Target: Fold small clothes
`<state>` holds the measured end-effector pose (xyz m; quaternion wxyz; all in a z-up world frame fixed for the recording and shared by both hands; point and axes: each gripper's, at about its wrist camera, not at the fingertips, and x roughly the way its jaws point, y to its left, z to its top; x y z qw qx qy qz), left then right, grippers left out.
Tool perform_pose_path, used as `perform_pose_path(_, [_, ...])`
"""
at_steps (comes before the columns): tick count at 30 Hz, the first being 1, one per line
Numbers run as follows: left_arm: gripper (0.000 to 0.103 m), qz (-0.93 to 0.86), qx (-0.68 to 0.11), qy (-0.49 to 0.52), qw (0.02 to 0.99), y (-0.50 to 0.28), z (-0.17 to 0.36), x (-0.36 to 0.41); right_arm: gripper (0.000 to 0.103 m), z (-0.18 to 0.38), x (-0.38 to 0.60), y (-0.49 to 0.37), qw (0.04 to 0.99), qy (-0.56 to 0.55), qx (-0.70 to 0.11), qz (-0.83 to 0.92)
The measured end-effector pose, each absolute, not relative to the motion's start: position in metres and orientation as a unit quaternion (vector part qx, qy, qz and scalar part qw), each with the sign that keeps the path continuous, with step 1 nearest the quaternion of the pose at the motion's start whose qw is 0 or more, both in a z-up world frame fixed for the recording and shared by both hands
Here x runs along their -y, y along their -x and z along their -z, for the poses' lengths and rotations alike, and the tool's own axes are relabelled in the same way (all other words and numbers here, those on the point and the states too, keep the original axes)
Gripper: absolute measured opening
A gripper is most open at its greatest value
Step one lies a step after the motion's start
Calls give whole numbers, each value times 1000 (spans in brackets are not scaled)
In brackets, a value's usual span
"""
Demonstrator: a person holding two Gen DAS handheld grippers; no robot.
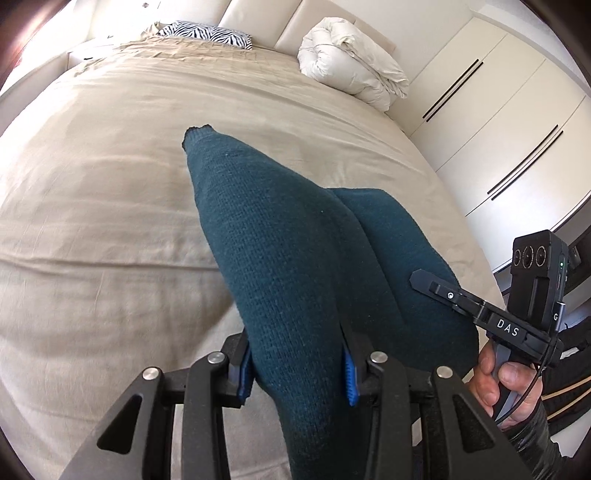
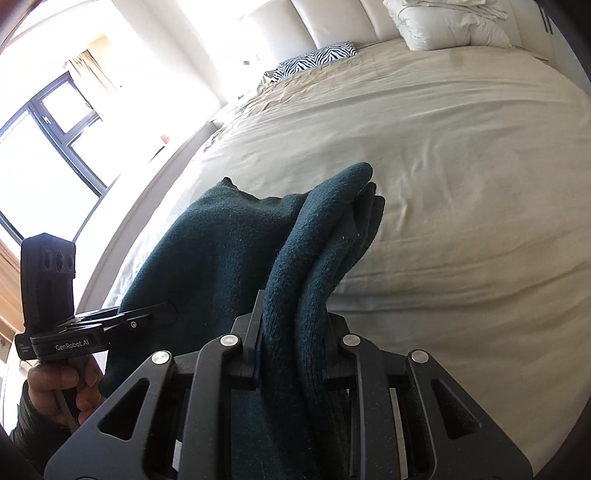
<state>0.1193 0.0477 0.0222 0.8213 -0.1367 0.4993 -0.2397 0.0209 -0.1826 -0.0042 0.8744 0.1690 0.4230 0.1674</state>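
Home bedroom, bed [image 1: 110, 166], zebra pillow [image 1: 207, 34], wardrobe [image 1: 498, 122]

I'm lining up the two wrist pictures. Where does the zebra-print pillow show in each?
Left wrist: zebra-print pillow at top, left of centre, at the bed's head.
Right wrist: zebra-print pillow at top centre.
Shared landmark: the rolled white duvet, to its right in both.

You are looking at a dark teal knitted garment [image 1: 280, 266], bunched into thick folds and hanging lifted above the bed. One narrow end with a ribbed edge is pointing away, and layered folds are drooping at its other side.
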Motion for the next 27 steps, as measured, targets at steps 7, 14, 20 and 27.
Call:
perform_pose_path(7, [46, 216, -538, 163, 799, -109, 48, -68, 20, 72, 170, 5, 836, -218, -480, -153])
perform_pose_path(14, [54, 213, -525, 186, 803, -100, 59, -70, 29, 110, 204, 22, 811, -303, -476, -154])
perform_pose_path(20, [56, 198, -514, 191, 813, -88, 55, -75, 38, 107, 217, 7, 817, -309, -467, -139])
perform_pose_path(27, [55, 143, -439, 137, 877, -67, 1, -76, 40, 41, 240, 11, 860, -299, -397, -116])
